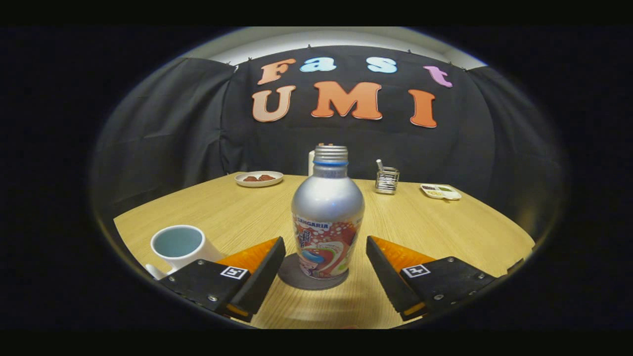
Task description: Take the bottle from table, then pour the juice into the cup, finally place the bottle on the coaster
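Bottle placement is what matters here, but the largest thing seen is the wooden table (237, 212), on which everything rests. At its middle, at twelve o'clock from the gripper (326, 272), the silver bottle (327, 217) is stood upright on a dark round coaster (296, 279); no cap is seen on its threaded neck. The jaws are spread wide, one on each side of the bottle's lower body, and neither finger is seen touching it, so the bottle is judged to be free. At ten o'clock from the gripper, just beyond the left finger, a white cup (179, 244) with a pale blue inside is set. Farther off, a white plate (258, 178) with brown pieces is placed at eleven o'clock, a small wire holder (386, 180) at one o'clock, and a small divided dish (440, 191) at two o'clock. A risk is judged from the closeness of the fingers: if the gripper is swung sideways or twisted while it is drawn away, the bottle could be clipped and tipped, and juice could be spilled through the open neck. The cup could likewise be knocked by the left finger. On the bottle's label the word "SANGARIA" is partly read; the smaller writing below is too blurred to be made out.
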